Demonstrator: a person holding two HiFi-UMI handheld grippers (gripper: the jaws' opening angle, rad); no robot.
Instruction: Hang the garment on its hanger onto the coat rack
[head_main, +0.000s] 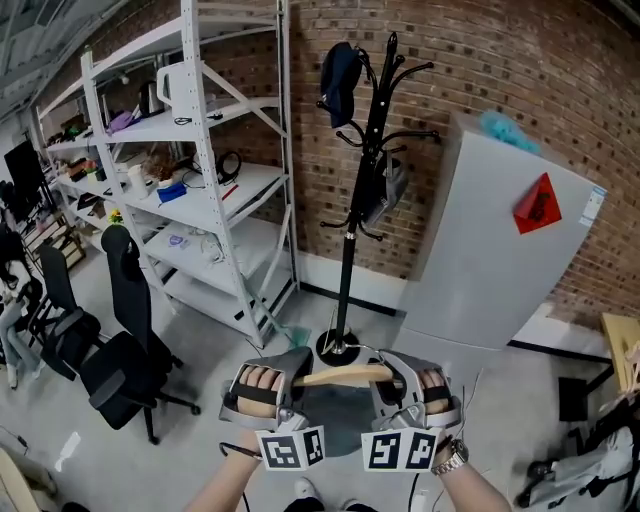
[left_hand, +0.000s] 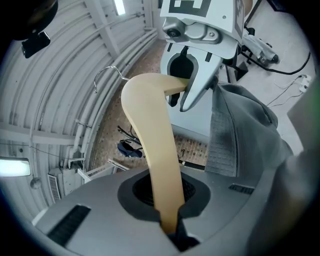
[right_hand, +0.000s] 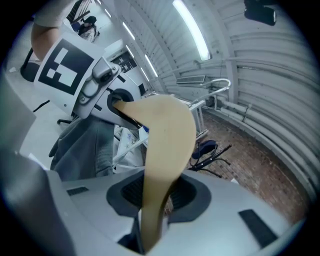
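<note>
a: why do we hold the hanger (head_main: 345, 376) at both ends?
b: we judge it keeps it level for carrying. the left claw (left_hand: 172, 226) is clamped on one arm of it and the right claw (right_hand: 146, 234) on the other, low in front of us, well short of the coat rack (head_main: 348, 250).
a: and the garment (head_main: 335, 412)?
b: it drapes grey under the hanger, mostly hidden by our claws. the metal hook (left_hand: 106, 75) shows only in the gripper views, and a dark blue item (head_main: 340, 70) already hangs on an upper peg.
</note>
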